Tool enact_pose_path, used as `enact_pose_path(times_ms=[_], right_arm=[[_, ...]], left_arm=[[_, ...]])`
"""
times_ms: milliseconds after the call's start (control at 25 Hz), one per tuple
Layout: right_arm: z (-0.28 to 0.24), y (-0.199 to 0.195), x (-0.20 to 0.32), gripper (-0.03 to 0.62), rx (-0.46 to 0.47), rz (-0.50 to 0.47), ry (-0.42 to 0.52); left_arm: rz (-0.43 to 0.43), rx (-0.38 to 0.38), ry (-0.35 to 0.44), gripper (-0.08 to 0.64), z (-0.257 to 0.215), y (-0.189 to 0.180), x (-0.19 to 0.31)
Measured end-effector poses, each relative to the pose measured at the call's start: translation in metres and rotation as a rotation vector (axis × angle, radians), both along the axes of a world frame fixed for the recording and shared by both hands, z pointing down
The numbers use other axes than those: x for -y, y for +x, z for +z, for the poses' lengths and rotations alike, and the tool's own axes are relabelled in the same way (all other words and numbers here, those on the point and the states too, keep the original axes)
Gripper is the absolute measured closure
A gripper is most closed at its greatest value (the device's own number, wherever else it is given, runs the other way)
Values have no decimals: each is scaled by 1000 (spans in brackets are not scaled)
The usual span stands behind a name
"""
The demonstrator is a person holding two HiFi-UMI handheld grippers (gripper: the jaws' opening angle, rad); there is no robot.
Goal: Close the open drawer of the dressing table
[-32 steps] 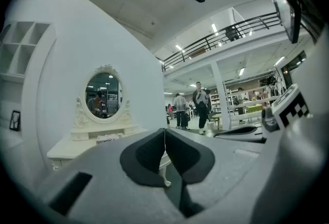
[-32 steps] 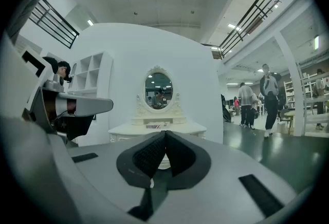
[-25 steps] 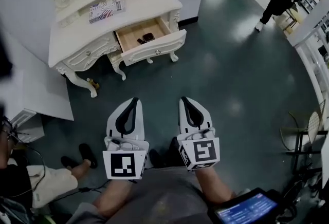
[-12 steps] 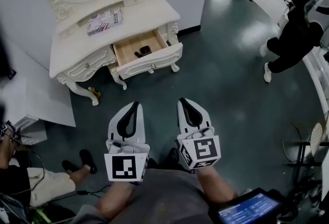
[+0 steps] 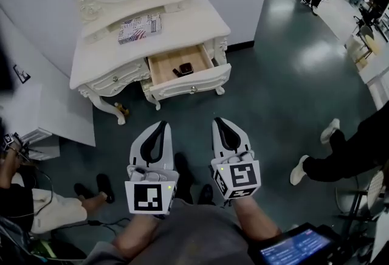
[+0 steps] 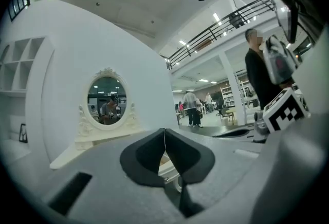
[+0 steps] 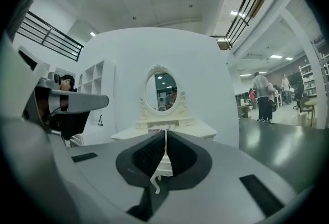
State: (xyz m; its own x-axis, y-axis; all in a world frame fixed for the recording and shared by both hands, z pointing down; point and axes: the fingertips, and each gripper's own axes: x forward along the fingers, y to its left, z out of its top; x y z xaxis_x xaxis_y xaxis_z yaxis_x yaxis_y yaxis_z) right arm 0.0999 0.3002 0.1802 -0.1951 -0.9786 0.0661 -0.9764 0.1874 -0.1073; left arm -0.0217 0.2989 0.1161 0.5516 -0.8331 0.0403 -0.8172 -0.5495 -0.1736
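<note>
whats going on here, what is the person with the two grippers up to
A person stands facing a white dressing table with a gripper in each hand. The left gripper and right gripper are both shut and empty, held level above the floor, well short of the table. One drawer is pulled out, with a small dark object lying inside. Nothing touches the drawer, so closing it has not begun.

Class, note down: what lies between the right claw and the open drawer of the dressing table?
Only bare dark floor separates the right claw from the open drawer; the head view shows it.
</note>
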Motion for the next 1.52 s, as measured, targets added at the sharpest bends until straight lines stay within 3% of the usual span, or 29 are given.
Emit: enact_pose_path(times_ms=[240, 720, 1120, 1520], right_arm=[[10, -2, 26, 577, -4, -6, -24], [42, -20, 104, 577, -16, 14, -121], [14, -44, 180, 577, -72, 41, -79], [-2, -53, 219, 577, -94, 65, -31]], left_arm=[[-6, -16, -4, 543, 9, -3, 26], [-4, -45, -118, 543, 41, -22, 118], [4, -89, -56, 543, 16, -55, 194], [23, -100, -12, 543, 3, -68, 230]])
